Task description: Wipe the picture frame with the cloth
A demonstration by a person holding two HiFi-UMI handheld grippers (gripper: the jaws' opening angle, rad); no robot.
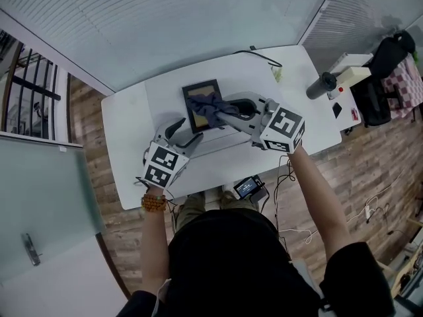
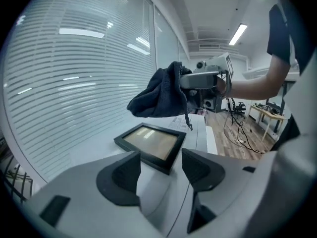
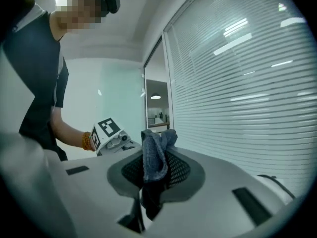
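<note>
The left gripper (image 2: 161, 165) has its jaws apart with nothing between them, pointing down at a black picture frame (image 2: 151, 142) lying flat on a white table (image 2: 198, 135). Above the frame, the right gripper (image 2: 190, 81), held in a person's hand (image 2: 223, 86), clamps a bunched dark cloth (image 2: 161, 95) before window blinds (image 2: 74, 73).

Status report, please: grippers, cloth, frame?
Right gripper shut on cloth, held above picture frame, not touching. Left gripper open, empty, near frame. Nothing blocking.
</note>
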